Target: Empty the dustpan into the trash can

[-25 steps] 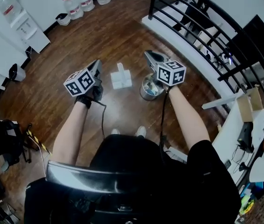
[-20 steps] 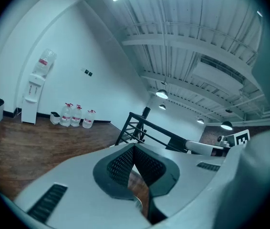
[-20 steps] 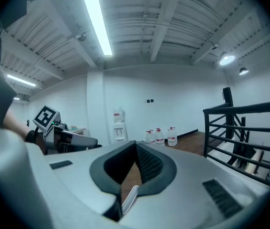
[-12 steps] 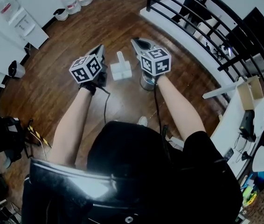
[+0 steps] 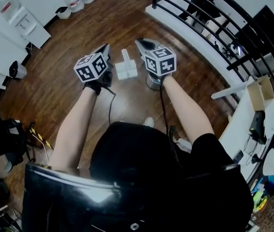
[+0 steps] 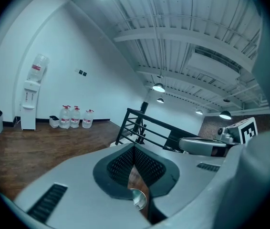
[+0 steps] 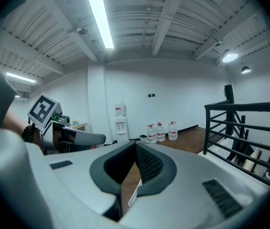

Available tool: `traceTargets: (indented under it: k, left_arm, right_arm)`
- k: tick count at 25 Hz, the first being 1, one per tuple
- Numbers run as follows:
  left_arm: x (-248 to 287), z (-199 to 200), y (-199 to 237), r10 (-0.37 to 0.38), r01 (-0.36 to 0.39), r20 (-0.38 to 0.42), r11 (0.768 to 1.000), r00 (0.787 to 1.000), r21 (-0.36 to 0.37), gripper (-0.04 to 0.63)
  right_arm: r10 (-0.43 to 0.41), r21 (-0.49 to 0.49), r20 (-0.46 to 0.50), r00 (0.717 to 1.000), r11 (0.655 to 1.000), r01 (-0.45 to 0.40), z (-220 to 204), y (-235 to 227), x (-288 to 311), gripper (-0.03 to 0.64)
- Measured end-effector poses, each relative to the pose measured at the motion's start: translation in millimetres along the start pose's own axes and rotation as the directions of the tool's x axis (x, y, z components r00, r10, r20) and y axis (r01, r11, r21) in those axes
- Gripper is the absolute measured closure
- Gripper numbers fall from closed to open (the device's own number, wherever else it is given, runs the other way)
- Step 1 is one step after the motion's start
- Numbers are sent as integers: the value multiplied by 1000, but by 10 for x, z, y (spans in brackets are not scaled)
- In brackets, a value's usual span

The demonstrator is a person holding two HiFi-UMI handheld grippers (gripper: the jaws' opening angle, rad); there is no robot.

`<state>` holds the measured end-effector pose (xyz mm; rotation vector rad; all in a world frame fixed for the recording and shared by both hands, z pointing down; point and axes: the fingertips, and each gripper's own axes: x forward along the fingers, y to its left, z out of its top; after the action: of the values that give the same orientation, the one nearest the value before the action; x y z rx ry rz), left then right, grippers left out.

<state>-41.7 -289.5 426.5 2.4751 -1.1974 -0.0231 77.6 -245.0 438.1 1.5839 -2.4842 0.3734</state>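
A white dustpan (image 5: 126,69) with an upright handle stands on the wooden floor between my two grippers. A shiny metal trash can (image 5: 151,85) stands just right of it, half hidden under my right hand. My left gripper (image 5: 106,48) is held above the floor to the left of the dustpan, shut and empty. My right gripper (image 5: 140,43) hovers over the can, also shut with nothing in it. In the left gripper view the shut gripper (image 6: 134,148) frames the can's rim (image 6: 138,198). In the right gripper view the shut gripper (image 7: 136,146) frames a white dustpan edge (image 7: 134,194).
A black railing (image 5: 209,21) runs along the right. Water bottles (image 5: 74,1) and a white dispenser (image 5: 18,18) stand by the far wall. A desk with clutter (image 5: 263,129) is at the right, a black chair (image 5: 1,139) at the left.
Both grippers have moved forward and closer together; the right one has shifted left over the trash can. Both stay shut.
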Motion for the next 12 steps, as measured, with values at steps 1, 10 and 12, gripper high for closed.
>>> traceTargets:
  k: [1, 10, 12]
  left_arm:
    - [-3, -14, -8, -3, 3, -7, 1000, 1000, 2, 594]
    - [-15, 26, 86, 30, -30, 4, 1000, 1000, 7, 594]
    - [-8, -11, 107, 33, -32, -2, 999, 999, 6, 594]
  right_arm:
    - [0, 2, -7, 1000, 1000, 0, -21, 10, -3, 611]
    - [-25, 59, -36, 999, 998, 27, -112, -115, 44, 611]
    - [-34, 74, -38, 999, 997, 37, -133, -158, 34, 611]
